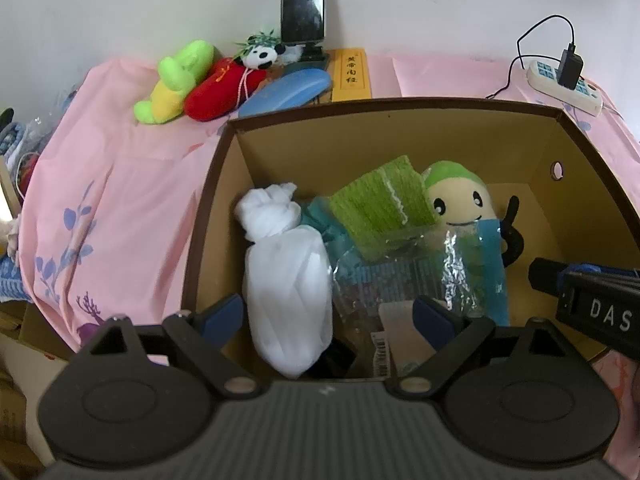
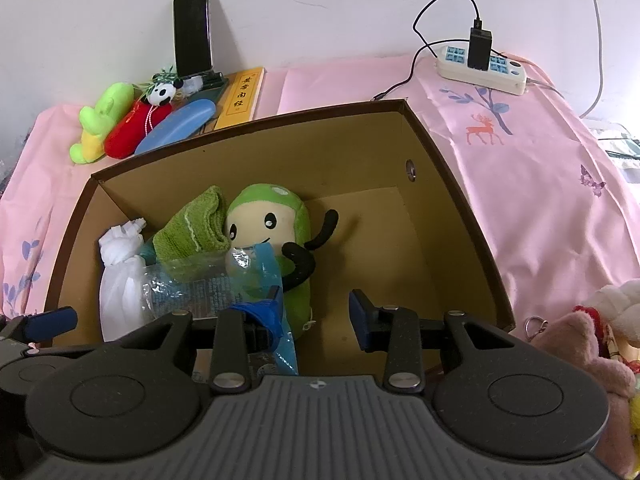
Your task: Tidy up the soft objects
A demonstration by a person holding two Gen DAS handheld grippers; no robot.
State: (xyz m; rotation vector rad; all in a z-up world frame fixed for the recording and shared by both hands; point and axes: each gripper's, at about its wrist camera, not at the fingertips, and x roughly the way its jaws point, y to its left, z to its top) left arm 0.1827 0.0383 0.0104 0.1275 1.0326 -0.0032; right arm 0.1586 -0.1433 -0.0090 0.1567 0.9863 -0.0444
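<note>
A brown cardboard box (image 1: pixel 208 208) (image 2: pixel 460 208) stands on the pink cloth. Inside lie a knotted white cloth bundle (image 1: pixel 288 280) (image 2: pixel 116 292), a green towel (image 1: pixel 384 204) (image 2: pixel 192 228), a green plush doll with a smiling face (image 1: pixel 460 200) (image 2: pixel 264 224) and a crinkly clear and blue plastic packet (image 1: pixel 400 280) (image 2: pixel 208 284). My left gripper (image 1: pixel 328 316) is open above the white bundle and the packet. My right gripper (image 2: pixel 316 308) is open over the box's bare floor, its left finger (image 2: pixel 260 312) next to the packet.
Outside the box at the back lie a green and yellow plush (image 1: pixel 176 84) (image 2: pixel 100 124), a red plush with a panda (image 1: pixel 228 84) (image 2: pixel 140 124), a blue case (image 1: pixel 284 92), a yellow book (image 1: pixel 352 76), a propped phone (image 1: pixel 303 0) and a power strip (image 2: pixel 480 64). More plush toys (image 2: pixel 592 344) lie at the right.
</note>
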